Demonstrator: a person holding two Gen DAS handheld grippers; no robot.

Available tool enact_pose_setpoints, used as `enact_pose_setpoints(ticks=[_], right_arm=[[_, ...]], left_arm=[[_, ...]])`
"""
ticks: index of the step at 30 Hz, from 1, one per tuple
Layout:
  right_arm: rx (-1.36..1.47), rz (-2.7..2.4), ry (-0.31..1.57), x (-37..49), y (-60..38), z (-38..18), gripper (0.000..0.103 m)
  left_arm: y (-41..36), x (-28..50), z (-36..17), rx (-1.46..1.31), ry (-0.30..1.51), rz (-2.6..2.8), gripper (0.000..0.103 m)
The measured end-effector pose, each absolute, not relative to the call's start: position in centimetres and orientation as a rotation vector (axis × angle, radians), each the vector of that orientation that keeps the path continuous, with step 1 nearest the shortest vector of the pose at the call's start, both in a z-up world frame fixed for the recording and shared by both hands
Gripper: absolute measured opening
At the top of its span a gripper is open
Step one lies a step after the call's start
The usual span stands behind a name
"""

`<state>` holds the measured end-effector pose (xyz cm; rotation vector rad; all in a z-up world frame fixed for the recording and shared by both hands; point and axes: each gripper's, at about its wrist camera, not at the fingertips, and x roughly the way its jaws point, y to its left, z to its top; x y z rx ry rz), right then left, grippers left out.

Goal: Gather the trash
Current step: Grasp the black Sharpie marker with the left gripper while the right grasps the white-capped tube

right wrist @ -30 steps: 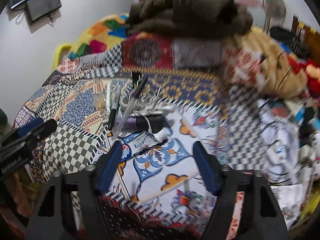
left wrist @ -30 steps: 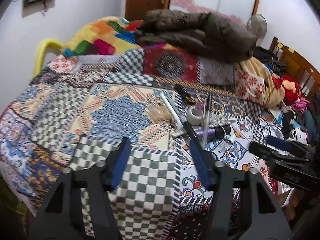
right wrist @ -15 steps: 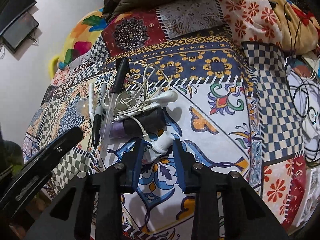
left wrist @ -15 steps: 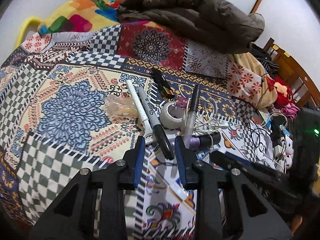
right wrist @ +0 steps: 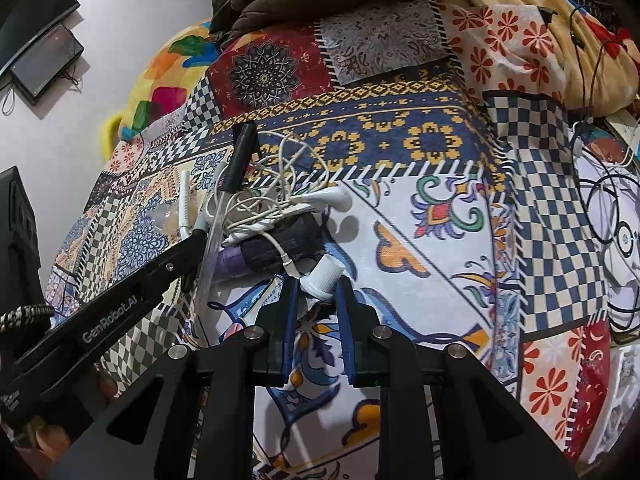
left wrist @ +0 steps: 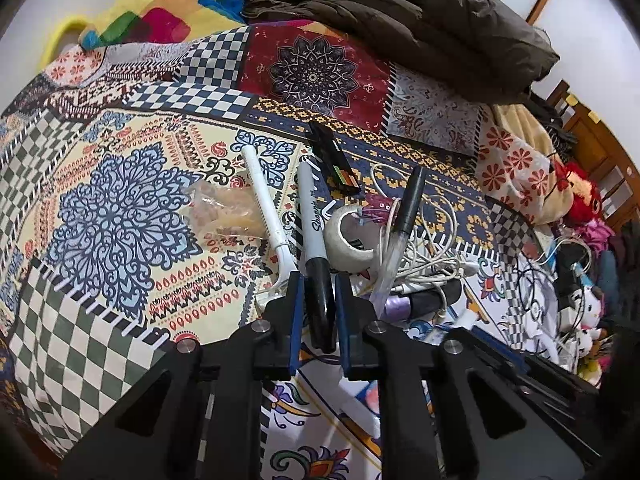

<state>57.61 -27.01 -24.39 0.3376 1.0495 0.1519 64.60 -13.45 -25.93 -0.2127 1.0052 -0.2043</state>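
Note:
On the patchwork bedspread lies a pile of small items. My left gripper is closing, and its blue pads touch the black cap end of a grey marker on both sides. My right gripper is closing too, its pads against a small white-capped tube. Next to the marker lie a white razor, a tape roll, a clear pen with a black cap, tangled white earphones and a dark purple-ended cylinder.
A clear crumpled wrapper lies left of the razor and a slim black box behind the marker. A brown jacket and a bright pillow fill the far side. Cables and soft toys crowd the right edge.
Both grippers came down and forward to the pile. Their jaws went from wide apart to narrow, the left around the marker's cap end and the right around the white-capped tube.

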Motion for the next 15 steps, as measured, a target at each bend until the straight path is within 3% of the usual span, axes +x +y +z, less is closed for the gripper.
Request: enact_pose_setpoints(ticks=[15], right_arm=[[0.249, 0.099, 1.026, 54.4, -29.2, -22.1, 0.017]], left_arm=[[-12.7, 59.8, -22.5, -0.113, 0.963, -0.243, 0.011]])
